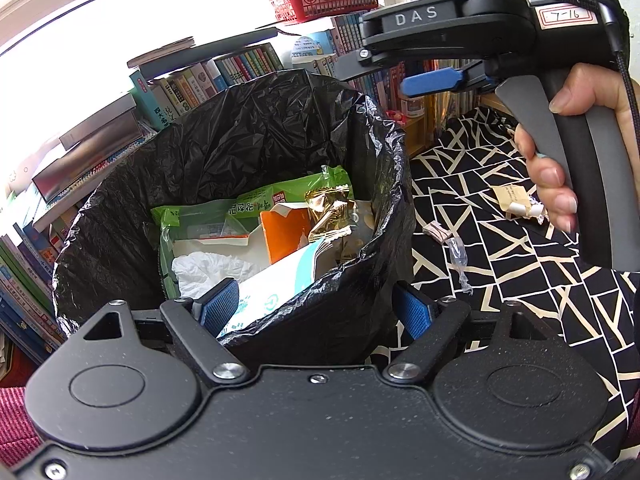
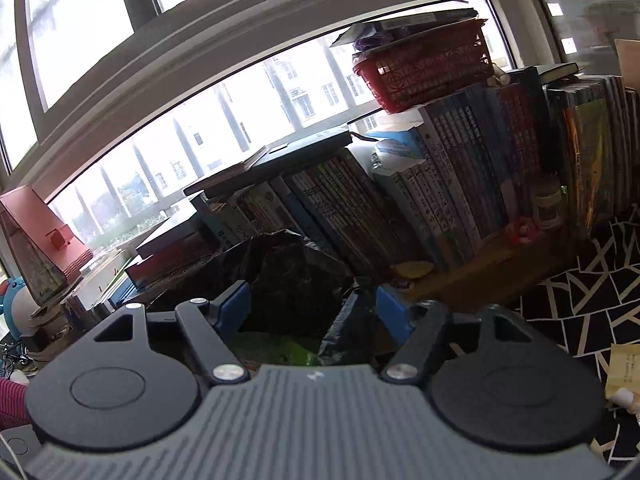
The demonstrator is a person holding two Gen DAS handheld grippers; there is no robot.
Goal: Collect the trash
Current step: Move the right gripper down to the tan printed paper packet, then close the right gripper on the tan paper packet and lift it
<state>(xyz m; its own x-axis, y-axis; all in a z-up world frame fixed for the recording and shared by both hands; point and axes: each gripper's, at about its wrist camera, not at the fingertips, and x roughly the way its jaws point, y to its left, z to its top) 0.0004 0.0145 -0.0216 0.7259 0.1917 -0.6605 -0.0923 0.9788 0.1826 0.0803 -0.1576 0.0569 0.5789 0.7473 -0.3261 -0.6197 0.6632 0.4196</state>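
A bin lined with a black bag (image 1: 256, 136) holds a green packet (image 1: 256, 204), a gold wrapper (image 1: 328, 208), an orange carton (image 1: 284, 236) and white tissue (image 1: 208, 268). My left gripper (image 1: 316, 310) straddles the bin's near rim, one pad inside and one outside against the bag. My right gripper (image 1: 416, 76), held by a hand (image 1: 556, 184), hovers over the bin's far right rim. In the right wrist view the right gripper (image 2: 314, 312) stands open above the bag (image 2: 288, 272), with nothing gripped. Loose trash lies on the patterned cloth: a paper scrap (image 1: 516, 204), a small wrapper (image 1: 438, 234) and a clear wrapper (image 1: 460, 260).
Rows of books (image 2: 440, 200) stand close behind the bin, with a red basket (image 2: 424, 72) on top and a window behind. The black-and-white cloth (image 1: 500, 280) spreads to the bin's right. A yellowish paper (image 2: 624, 364) lies at the right edge.
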